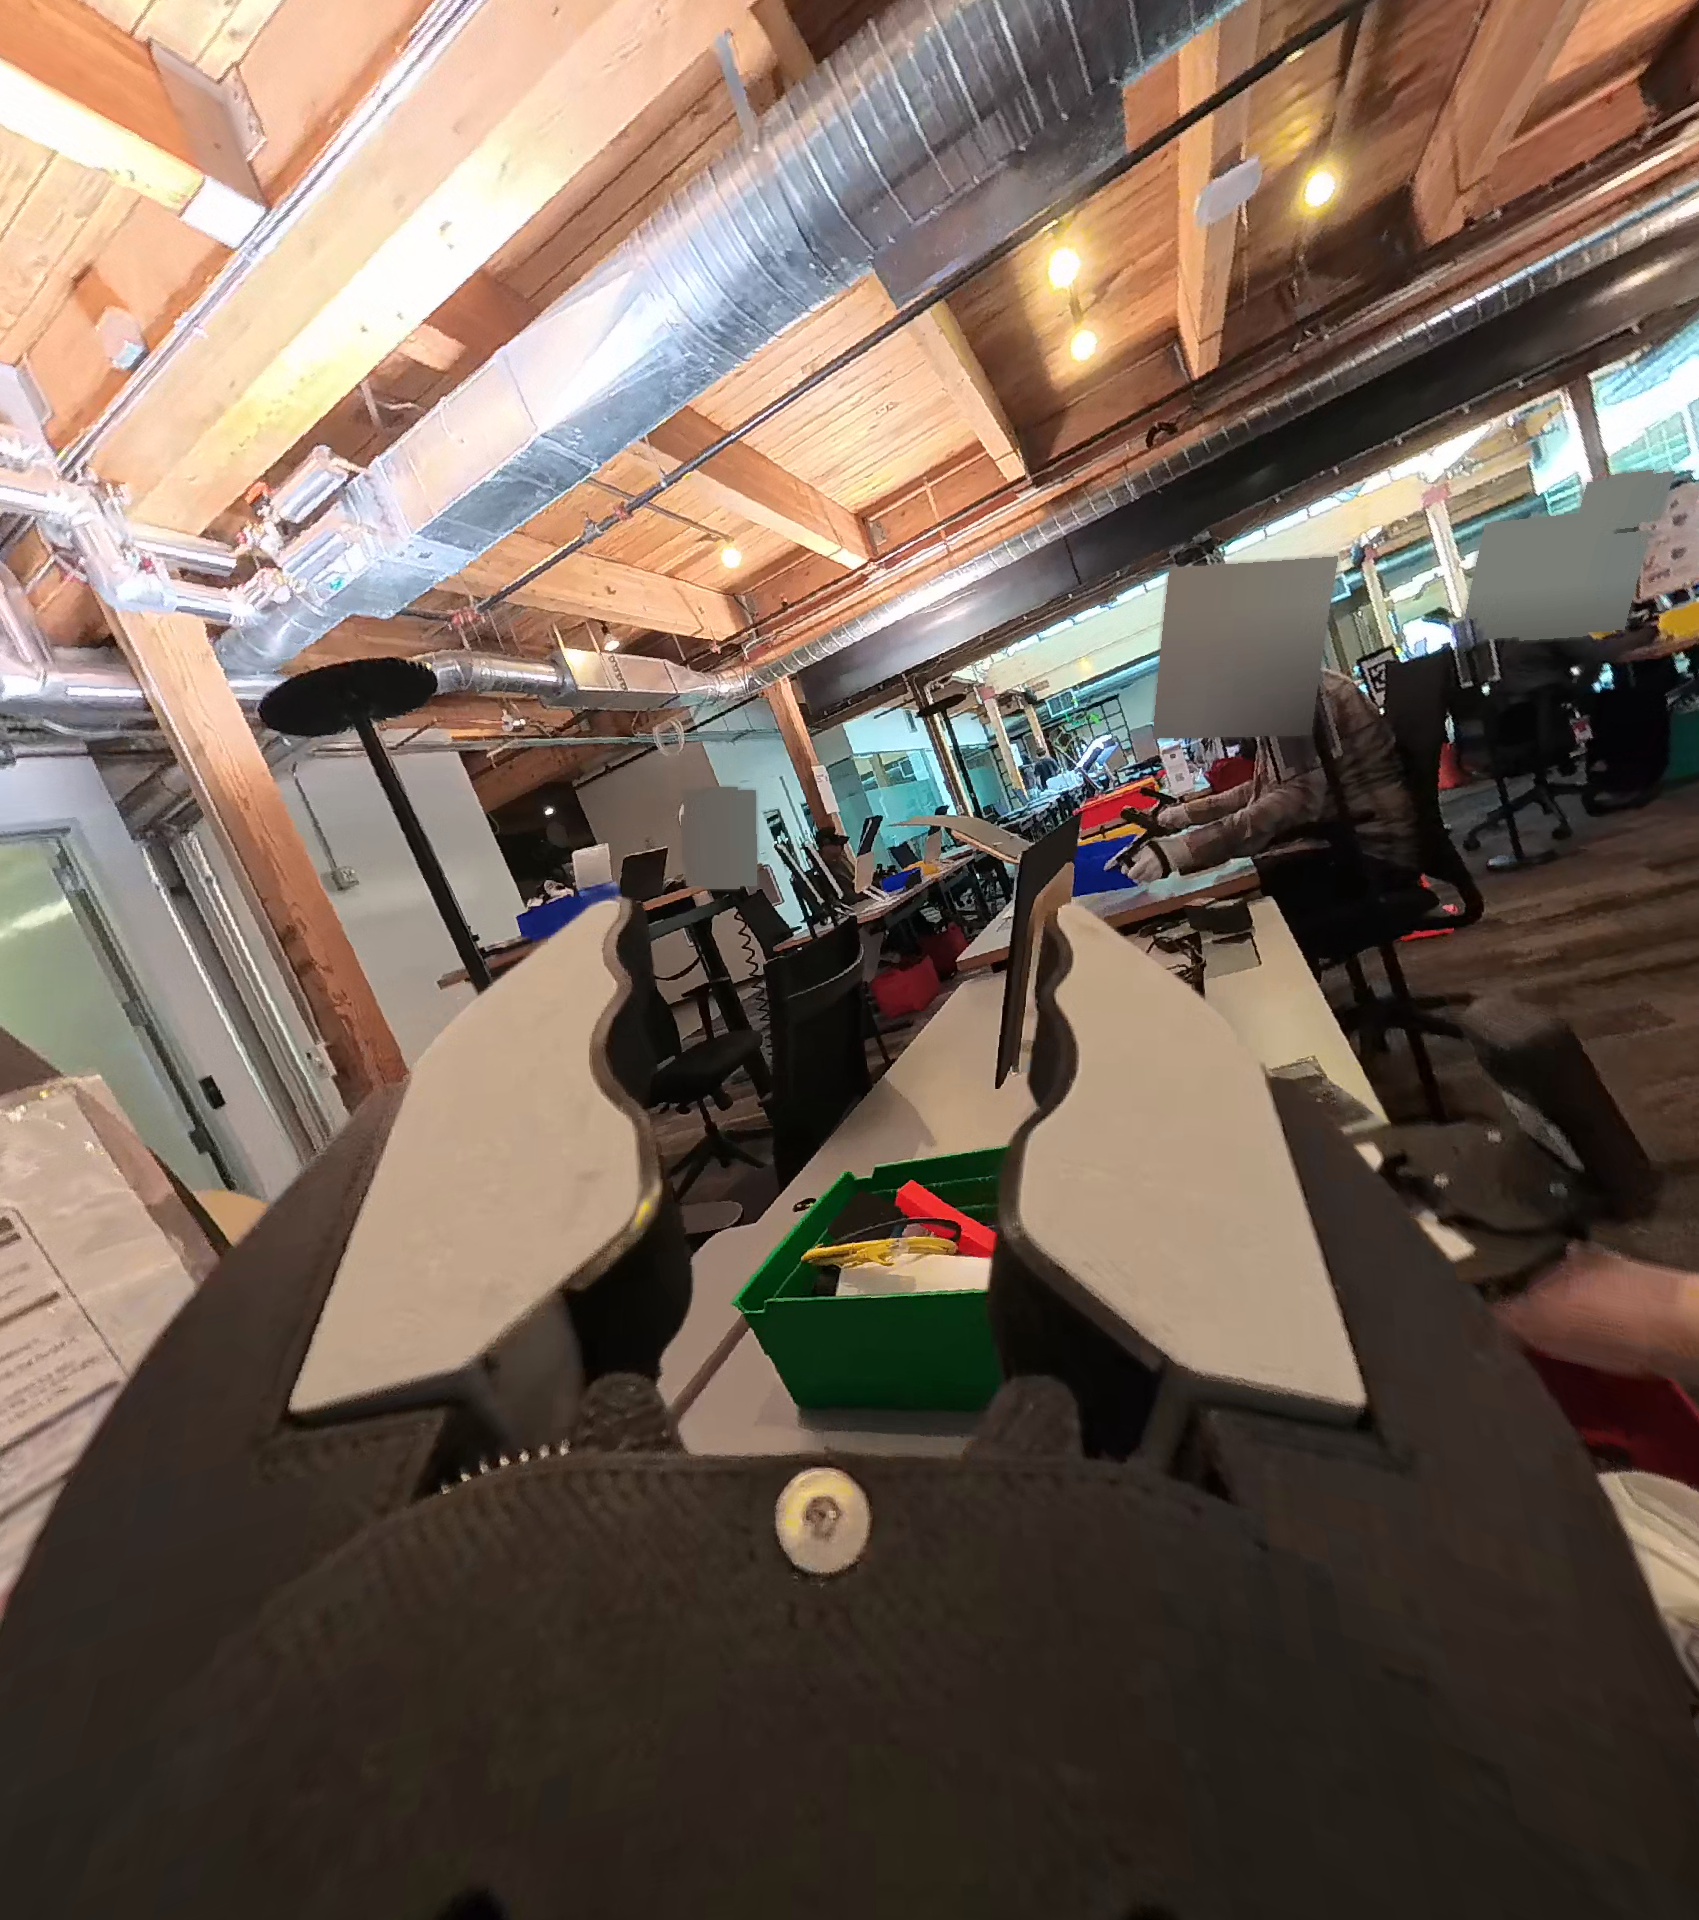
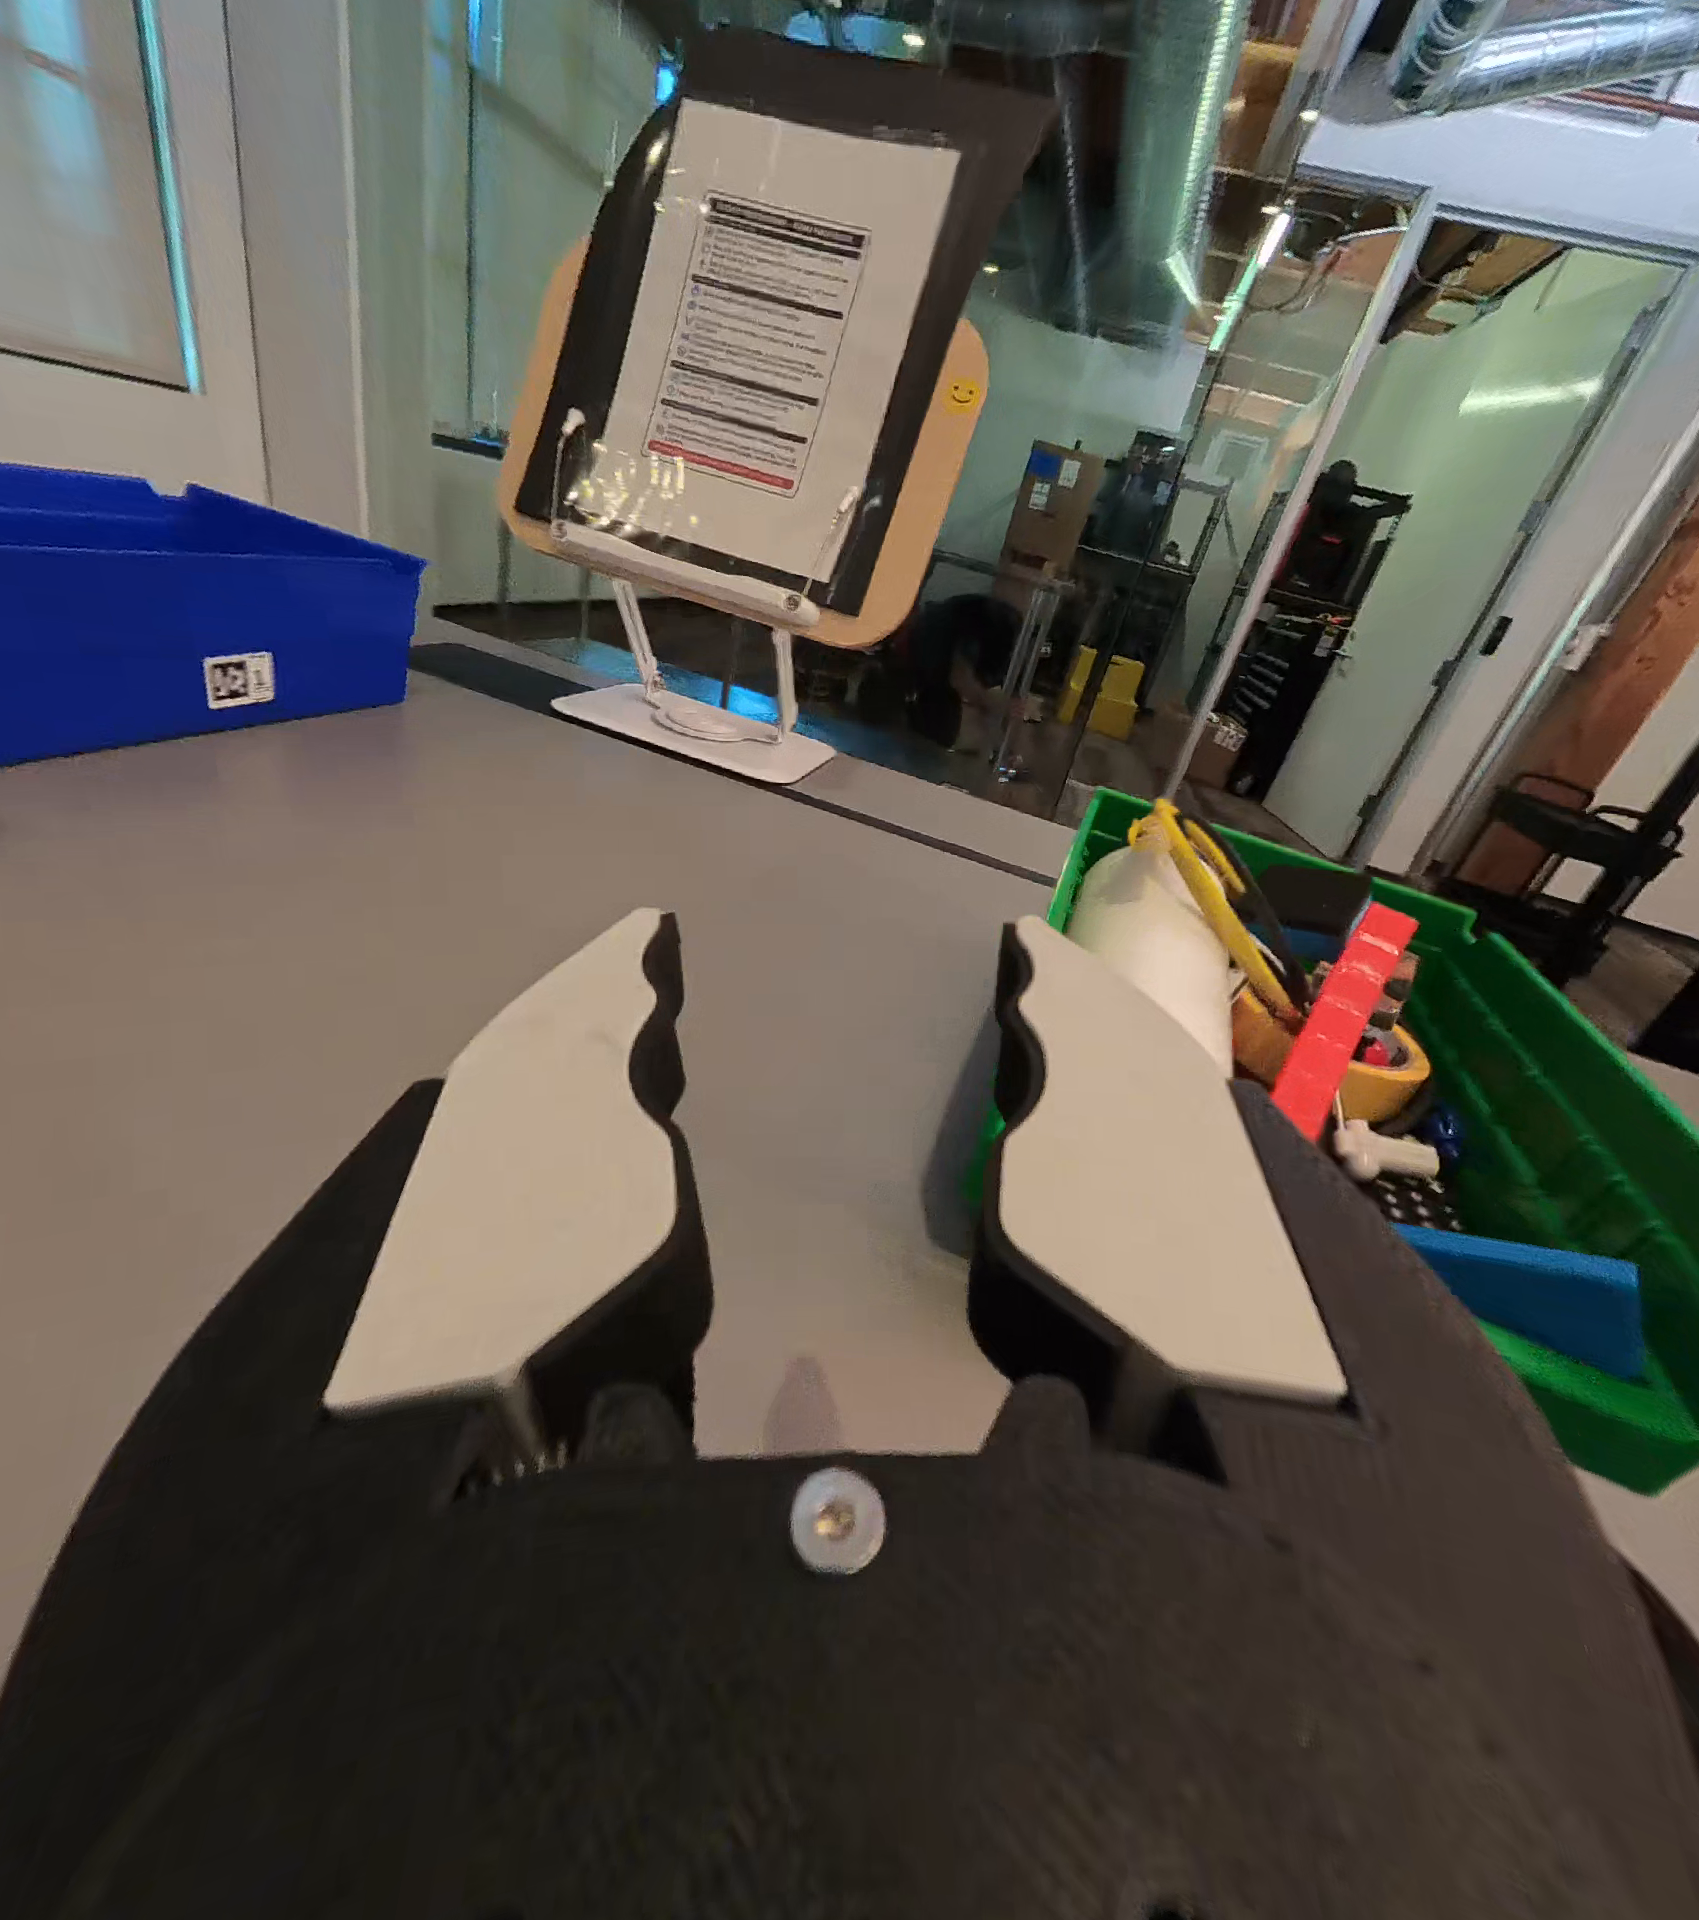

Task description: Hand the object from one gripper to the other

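My left gripper [image 1: 840, 930] is open and empty, raised and tilted up over the grey table [image 1: 886, 1132]. Below it stands a green bin [image 1: 866, 1340] holding a red block [image 1: 944, 1216], a yellow item and a white one. My right gripper [image 2: 837, 940] is open and empty, low over the grey table [image 2: 305, 987], just left of the green bin [image 2: 1593, 1174]. That bin holds a white bottle [image 2: 1151, 935], a red block [image 2: 1344, 1018], yellow cable, tape rolls and a blue block [image 2: 1531, 1299]. The right gripper also shows, blurred, at the right edge of the left wrist view [image 1: 1510, 1174].
A blue bin [image 2: 128, 623] stands at the table's far left. A document stand with a printed sheet [image 2: 751, 416] stands at the table's back edge, also seen edge-on in the left wrist view [image 1: 1032, 956]. A person sits at a farther desk [image 1: 1323, 790]. A wrapped box [image 1: 3, 1299] stands at left.
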{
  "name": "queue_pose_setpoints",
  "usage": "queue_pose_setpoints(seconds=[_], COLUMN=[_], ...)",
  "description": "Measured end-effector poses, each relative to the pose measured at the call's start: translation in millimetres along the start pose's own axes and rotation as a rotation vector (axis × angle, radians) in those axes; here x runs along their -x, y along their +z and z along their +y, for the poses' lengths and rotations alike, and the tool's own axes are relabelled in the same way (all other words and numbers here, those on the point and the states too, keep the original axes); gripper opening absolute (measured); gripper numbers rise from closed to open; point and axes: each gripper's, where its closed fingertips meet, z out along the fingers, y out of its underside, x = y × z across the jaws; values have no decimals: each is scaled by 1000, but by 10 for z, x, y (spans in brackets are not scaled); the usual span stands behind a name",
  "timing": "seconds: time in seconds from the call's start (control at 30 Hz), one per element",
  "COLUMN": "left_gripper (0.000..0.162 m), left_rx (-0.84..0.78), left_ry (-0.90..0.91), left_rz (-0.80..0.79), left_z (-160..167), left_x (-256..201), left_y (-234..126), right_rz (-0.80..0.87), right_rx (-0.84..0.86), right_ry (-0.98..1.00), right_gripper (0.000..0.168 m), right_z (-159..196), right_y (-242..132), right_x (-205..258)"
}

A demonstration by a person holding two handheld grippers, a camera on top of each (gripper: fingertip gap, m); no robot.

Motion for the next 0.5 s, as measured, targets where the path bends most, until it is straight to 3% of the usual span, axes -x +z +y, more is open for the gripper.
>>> queue_pose_setpoints(seconds=[0.07, 0.27, 0.4, 0.5], left_gripper=[71, 74, 74, 73], left_rx=[12, 98, 195, 242], left_ry=[-26, -30, 103, 193], left_rz=[-20, -186, -270, -314], left_z=[19, 91, 126, 111], left_x=[31, 404, 686, 894], left_y=[-12, -190, -562, -863], right_rz=[9, -36, -72, -82], right_rx=[-36, -139, -165, -146], right_ry=[17, 93, 162, 101], right_gripper=[67, 67, 64, 62], right_z=[1, -69, 70, 80], right_y=[87, 488, 719, 774], right_x=[134, 558, 766, 848])
